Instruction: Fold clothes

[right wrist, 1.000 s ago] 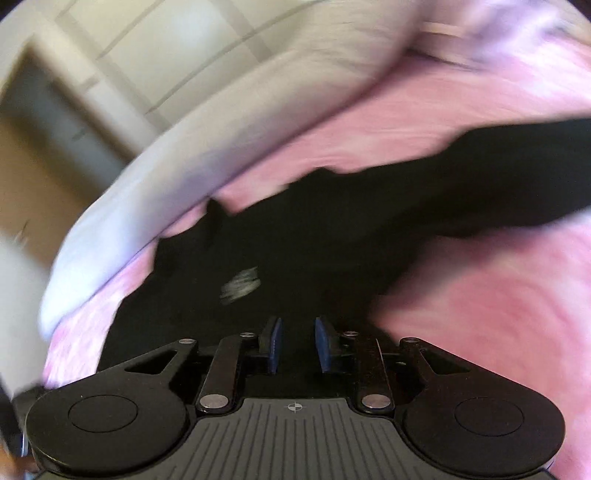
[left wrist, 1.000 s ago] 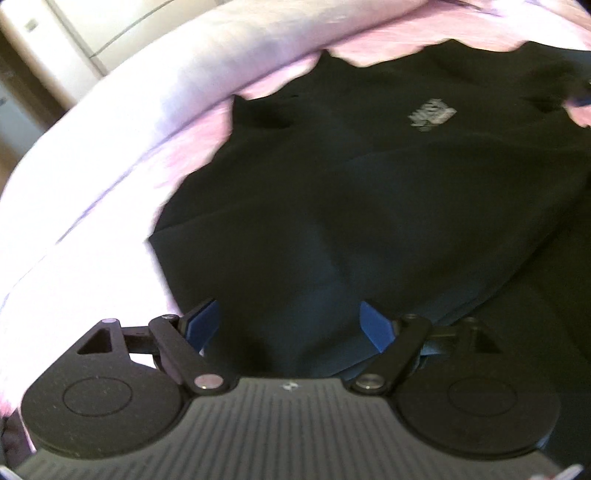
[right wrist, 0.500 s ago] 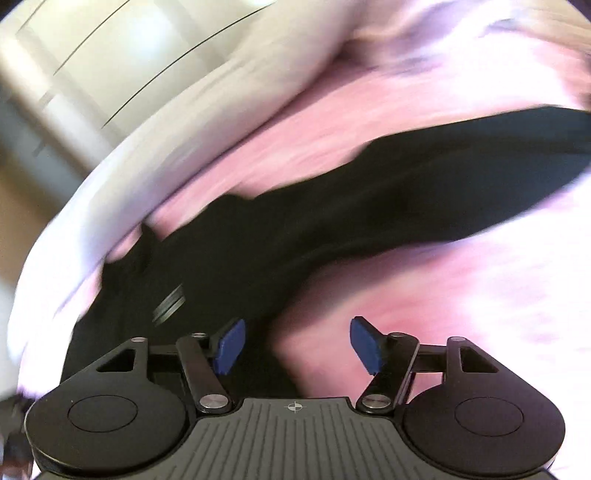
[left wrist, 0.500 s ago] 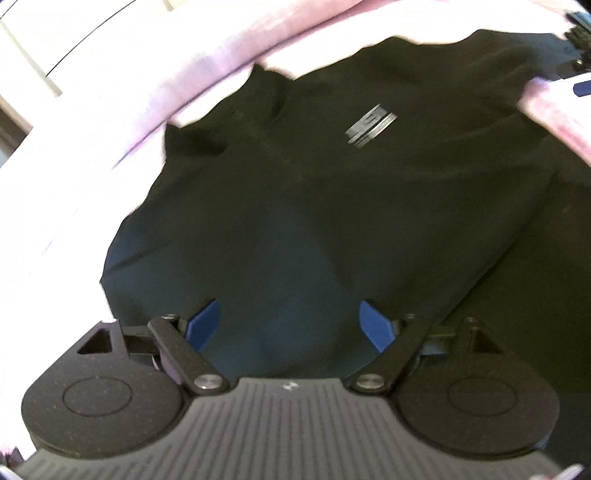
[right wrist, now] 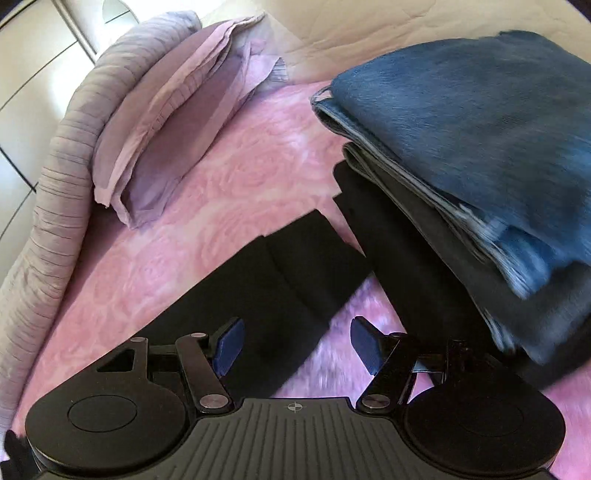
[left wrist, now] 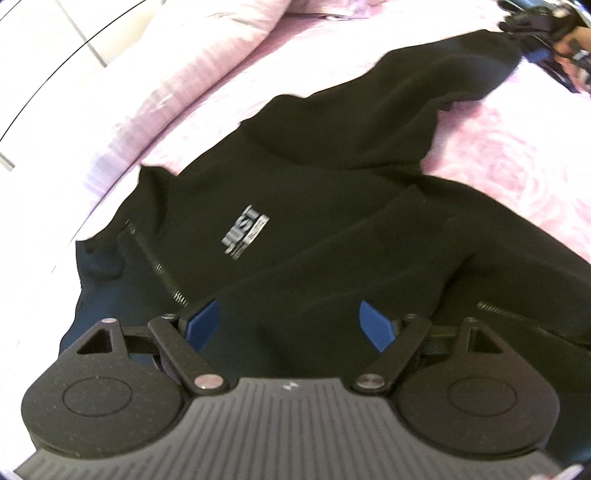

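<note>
A black zip-up top (left wrist: 314, 177) with a silver chest logo (left wrist: 245, 232) lies spread on the pink bedspread (left wrist: 517, 158). My left gripper (left wrist: 288, 317) hovers open over its lower body, with nothing between the blue pads. One sleeve (left wrist: 424, 85) stretches away to the top right, where a hand (left wrist: 576, 35) holds the other gripper. In the right wrist view the sleeve's cuff end (right wrist: 295, 258) lies flat on the bedspread (right wrist: 221, 184). My right gripper (right wrist: 297, 332) stands open just above it, and the pads do not press the cloth.
A stack of folded clothes (right wrist: 480, 147), blue on top of grey and black, sits right of the cuff. Purple pillows (right wrist: 166, 122) and a rolled quilt (right wrist: 55, 184) line the bed's far left side. White wardrobe doors (right wrist: 37, 74) stand beyond.
My right gripper's jaws went from nearly shut to wide open as it swung right along the sleeve to the cuff. The left gripper moved in over the top; the logo sits nearer.
</note>
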### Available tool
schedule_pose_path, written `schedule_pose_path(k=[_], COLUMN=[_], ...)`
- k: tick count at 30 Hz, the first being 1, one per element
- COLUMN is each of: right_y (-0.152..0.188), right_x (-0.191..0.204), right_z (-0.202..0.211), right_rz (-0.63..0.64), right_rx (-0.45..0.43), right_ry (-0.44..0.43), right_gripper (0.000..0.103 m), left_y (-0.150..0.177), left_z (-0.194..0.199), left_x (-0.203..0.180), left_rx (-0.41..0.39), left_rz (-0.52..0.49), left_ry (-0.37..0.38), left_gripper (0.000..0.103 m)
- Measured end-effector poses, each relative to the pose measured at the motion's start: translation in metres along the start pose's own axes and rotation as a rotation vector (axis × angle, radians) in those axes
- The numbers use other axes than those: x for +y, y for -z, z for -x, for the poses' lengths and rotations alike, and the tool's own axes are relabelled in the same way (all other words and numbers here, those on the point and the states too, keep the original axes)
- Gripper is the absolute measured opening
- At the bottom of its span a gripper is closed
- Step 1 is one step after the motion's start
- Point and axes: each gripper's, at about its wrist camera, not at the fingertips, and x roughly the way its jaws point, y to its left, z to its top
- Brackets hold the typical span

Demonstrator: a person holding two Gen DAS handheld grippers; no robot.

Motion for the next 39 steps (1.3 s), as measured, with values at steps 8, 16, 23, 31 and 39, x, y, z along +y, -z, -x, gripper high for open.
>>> schedule_pose_path(k=[8, 16, 23, 31, 39], right_y=[-0.011, -0.021, 0.015, 0.250, 0.405], right_x=[-0.009, 0.049, 0.212, 0.366, 0.369], right_z=[-0.028, 0.023, 0.128, 0.243, 0.246], right_rz=[-0.072, 0.120, 0.514, 0.970, 1.312], right_rx=[-0.005, -0.069, -0.259, -0.260, 0.079], right_ry=[0.048, -0.026, -0.317, -0.850, -0.872], right_gripper=[0.067, 0.010, 0.010, 0.016, 0.042], left_y=[-0.003, 0.016, 0.058, 0.157, 0.246], left_z=[0.001, 0.025, 0.055, 0.102, 0.118], left_x=[-0.002, 0.014, 0.054, 0.112, 0.162], left_rx=[0.000, -0.027, -0.051, -0.008, 0.055], left_rz=[-0.006, 0.047, 0.175, 0.328, 0.505], left_ry=[-0.020, -0.065, -0.127, -0.210, -0.224], left_gripper=[0.081, 0.081, 0.081, 0.081, 0.081])
